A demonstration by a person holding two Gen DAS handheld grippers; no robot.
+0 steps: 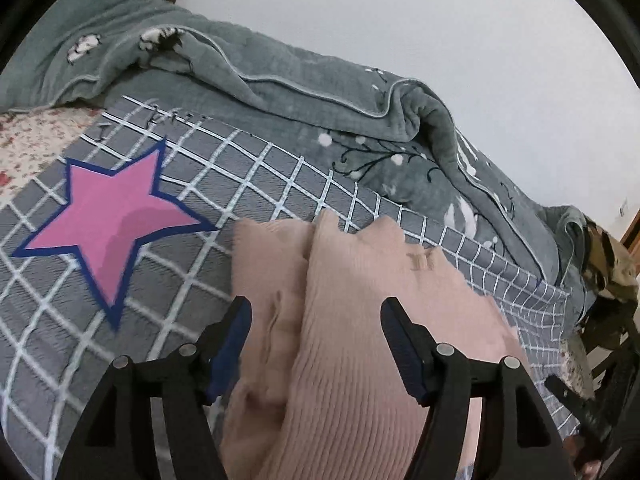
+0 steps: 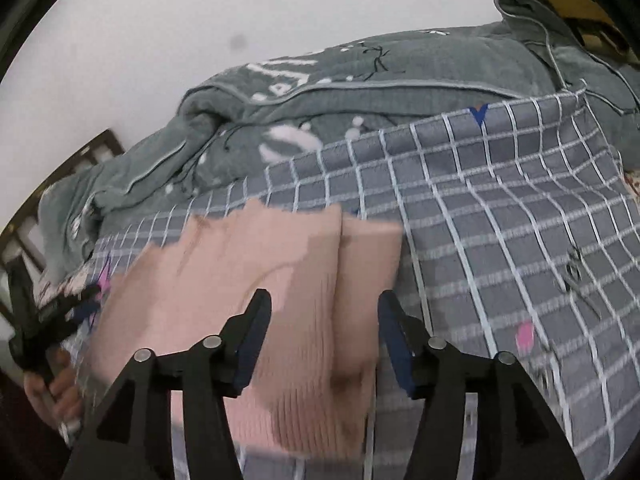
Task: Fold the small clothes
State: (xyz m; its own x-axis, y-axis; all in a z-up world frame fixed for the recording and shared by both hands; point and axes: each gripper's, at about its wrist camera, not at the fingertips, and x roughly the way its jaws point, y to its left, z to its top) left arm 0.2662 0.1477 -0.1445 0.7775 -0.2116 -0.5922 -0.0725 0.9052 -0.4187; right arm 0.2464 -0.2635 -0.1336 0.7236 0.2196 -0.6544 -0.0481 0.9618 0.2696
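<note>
Left wrist view is showing you the bed: a grey checked blanket (image 1: 280, 184) with a pink star (image 1: 112, 216) is covering it, a floral sheet (image 1: 28, 140) is peeking out at its far left, and a rumpled grey-green quilt (image 1: 320, 112) is lying along the white wall (image 1: 400, 20). The pink ribbed garment (image 1: 352, 320) is resting folded on the checked blanket, straight ahead of both grippers. Your left gripper (image 1: 316, 308) is holding its jaws apart above the knit, pads not pressing it. In the right wrist view, your right gripper (image 2: 324, 300) is likewise standing apart over the garment, gripping nothing, while a dark wooden bed frame (image 2: 100, 148) is showing at the left.
</note>
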